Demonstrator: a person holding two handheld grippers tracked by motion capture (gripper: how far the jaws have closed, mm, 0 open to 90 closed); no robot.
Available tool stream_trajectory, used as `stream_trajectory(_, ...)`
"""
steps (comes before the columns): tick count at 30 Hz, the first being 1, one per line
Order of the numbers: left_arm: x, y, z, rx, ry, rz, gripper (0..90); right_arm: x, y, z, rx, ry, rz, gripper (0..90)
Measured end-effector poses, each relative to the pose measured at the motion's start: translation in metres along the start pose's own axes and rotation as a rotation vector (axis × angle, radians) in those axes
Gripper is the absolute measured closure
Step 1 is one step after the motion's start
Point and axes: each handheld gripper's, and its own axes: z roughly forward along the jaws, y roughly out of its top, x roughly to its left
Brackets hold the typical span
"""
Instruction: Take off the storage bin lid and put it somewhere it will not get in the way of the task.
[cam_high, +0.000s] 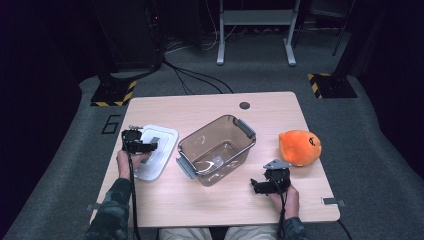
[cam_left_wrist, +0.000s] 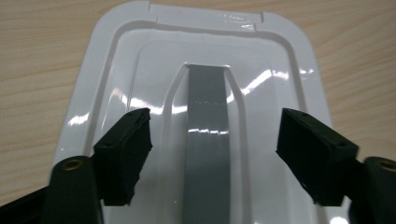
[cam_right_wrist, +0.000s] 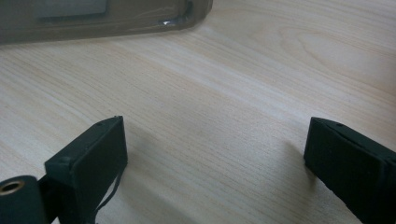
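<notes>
left gripper (cam_left_wrist: 215, 154) hangs spread wide over the glossy white lid (cam_left_wrist: 116, 74), which looks light, stiff, slippery, best pinched across its raised grey handle (cam_left_wrist: 208, 116); right gripper (cam_right_wrist: 215, 158) gapes empty above the tabletop (cam_right_wrist: 224, 84).

From my remote seat I see the container (cam_high: 216, 149) at the table's (cam_high: 210, 107) middle, its lid (cam_high: 159, 156) lying left of it toward the left edge, the plush toy (cam_high: 299, 147) near the right edge.
</notes>
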Motion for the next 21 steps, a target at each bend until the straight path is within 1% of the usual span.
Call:
stream_trajectory(1,0.000,0.000,0.000,0.000,0.000,0.000,22.7,0.000,0.000,0.000,0.000,0.000,0.000,5.2)
stream_trajectory(2,-0.005,-0.002,-0.009,-0.022,-0.011,0.026,21.2,0.000,0.000,0.000,0.000,0.000,0.000,5.2)
stream_trajectory(3,-0.005,-0.002,-0.009,-0.022,-0.011,0.026,19.8,0.000,0.000,0.000,0.000,0.000,0.000,5.2)
stream_trajectory(4,-0.012,-0.006,-0.017,-0.044,-0.017,0.046,19.0,0.000,0.000,0.000,0.000,0.000,0.000,5.2)
stream_trajectory(5,-0.016,-0.009,-0.020,-0.046,-0.032,0.058,18.6,0.000,0.000,0.000,0.000,0.000,0.000,5.2)
stream_trajectory(6,-0.020,-0.011,-0.022,-0.057,-0.042,0.058,17.6,0.000,0.000,0.000,0.000,0.000,0.000,5.2)
stream_trajectory(9,-0.031,-0.021,-0.029,-0.072,-0.055,0.083,15.8,0.000,0.000,0.000,-0.001,-0.003,0.007,5.2)
stream_trajectory(10,-0.035,-0.024,-0.031,-0.083,-0.066,0.088,15.8,0.000,0.000,0.000,-0.002,-0.003,0.007,5.2)
stream_trajectory(12,-0.041,-0.031,-0.035,-0.082,-0.071,0.107,15.3,0.000,0.000,0.000,0.000,-0.001,0.000,5.2)
stream_trajectory(13,-0.041,-0.031,-0.035,-0.082,-0.071,0.107,15.2,0.000,0.000,0.000,0.000,-0.001,0.000,5.2)
stream_trajectory(14,-0.047,-0.037,-0.038,-0.094,-0.078,0.112,15.2,0.000,0.000,0.000,0.000,-0.001,0.000,5.2)
stream_trajectory(16,-0.052,-0.043,-0.041,-0.092,-0.089,0.122,14.8,0.000,0.000,0.000,-0.001,-0.002,0.000,5.2)
stream_trajectory(18,-0.056,-0.049,-0.043,-0.100,-0.089,0.132,14.7,0.000,0.000,0.000,0.000,-0.002,-0.001,5.2)
stream_trajectory(19,-0.056,-0.049,-0.043,-0.100,-0.089,0.132,14.7,0.000,0.000,0.000,0.000,-0.002,-0.001,5.2)
stream_trajectory(21,-0.060,-0.055,-0.044,-0.097,-0.096,0.137,14.7,0.000,0.000,0.000,0.000,-0.002,-0.003,5.2)
